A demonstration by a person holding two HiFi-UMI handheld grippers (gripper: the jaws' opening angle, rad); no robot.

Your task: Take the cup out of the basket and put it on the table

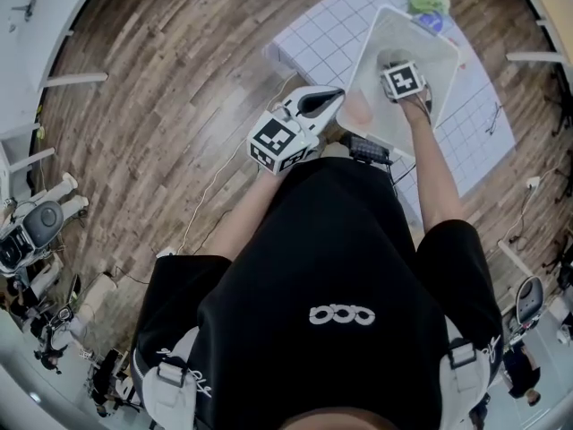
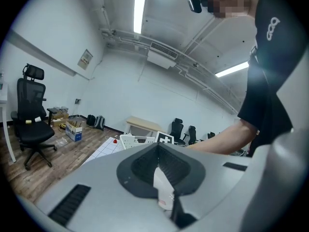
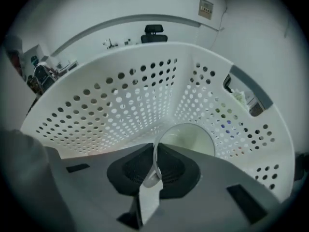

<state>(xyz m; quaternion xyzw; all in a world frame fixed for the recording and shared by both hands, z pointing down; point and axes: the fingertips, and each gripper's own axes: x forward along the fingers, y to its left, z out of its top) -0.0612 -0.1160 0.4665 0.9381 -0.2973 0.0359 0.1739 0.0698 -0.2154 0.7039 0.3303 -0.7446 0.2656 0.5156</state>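
A: Where's the cup and who has it?

B: Cup (image 3: pixel 191 138) is inside the basket (image 3: pixel 120 105), low against the perforated wall. The right gripper (image 3: pixel 155 154) is clamped on its rim, with the thin wall pinched between the pads. In the head view that's upper right of frame, with the gripper reaching down into the basket.

A: Orientation?

B: The mouth is tipped toward the gripper camera. I read the long axis as running away from the jaws toward the basket corner, so the cup is tilted, not upright. Its body sits right of and beyond the pinch point, in the centre-right of the right gripper view.

A: Left side?

B: Left gripper (image 1: pixel 331 99) has its jaws together with nothing of the task in them. It's outside the basket, tip at the lower-left rim. Can't tell whether it touches.

A: So what does the lift depend on?

B: Walls on every side, so my call is straight up over the rim, then onto the table (image 1: pixel 309 47). Bare grid mat shows left of the basket and at lower right. A one-sided rim grip could let the cup swing.
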